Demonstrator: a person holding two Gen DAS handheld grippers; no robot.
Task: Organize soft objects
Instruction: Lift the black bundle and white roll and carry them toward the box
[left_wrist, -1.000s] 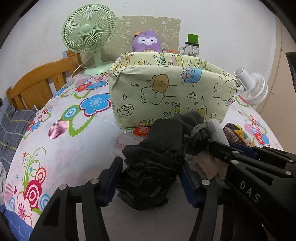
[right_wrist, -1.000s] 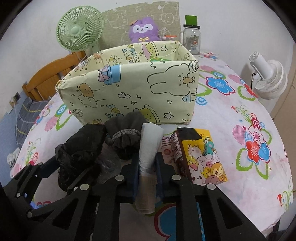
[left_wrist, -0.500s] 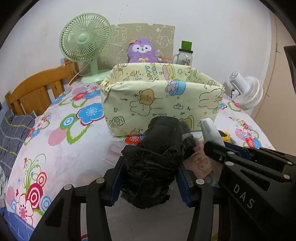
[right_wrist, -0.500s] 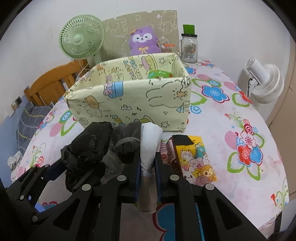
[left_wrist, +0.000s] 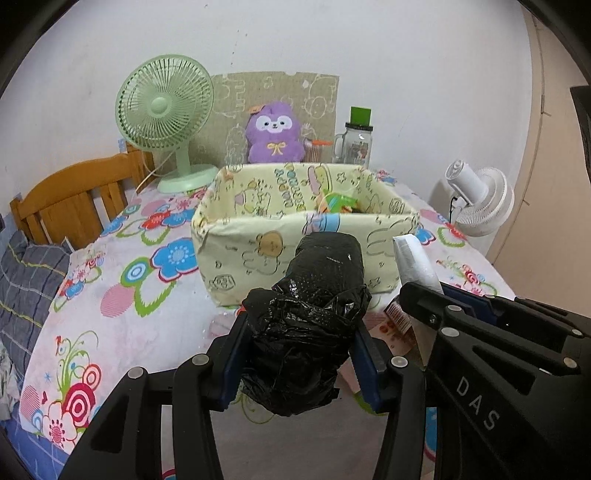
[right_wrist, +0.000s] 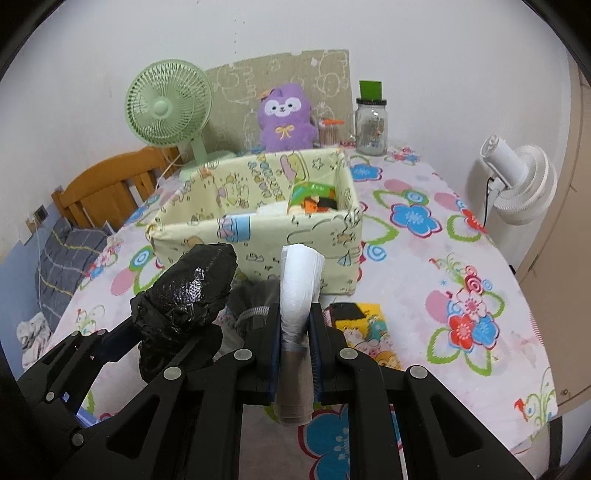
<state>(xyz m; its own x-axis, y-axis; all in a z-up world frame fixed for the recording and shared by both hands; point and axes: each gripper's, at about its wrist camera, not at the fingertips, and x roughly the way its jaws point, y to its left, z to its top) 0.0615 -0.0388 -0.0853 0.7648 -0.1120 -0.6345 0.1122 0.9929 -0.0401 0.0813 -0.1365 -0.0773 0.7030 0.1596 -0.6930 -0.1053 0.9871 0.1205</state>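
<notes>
The left gripper's (left_wrist: 301, 354) jaws clamp a black bag bundle (left_wrist: 310, 325); the right gripper's (right_wrist: 295, 343) jaws pinch a white bag roll (right_wrist: 297, 284). Both loads hang above the table (right_wrist: 424, 266), just short of the yellow box (right_wrist: 258, 236). This looks like the carry step; next, each must clear the near wall before release.

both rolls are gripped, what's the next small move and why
Probably carry both forward over the box. The left tongs hold the black roll, the right tongs the white roll, and both rolls sit just short of the box's near wall.
</notes>
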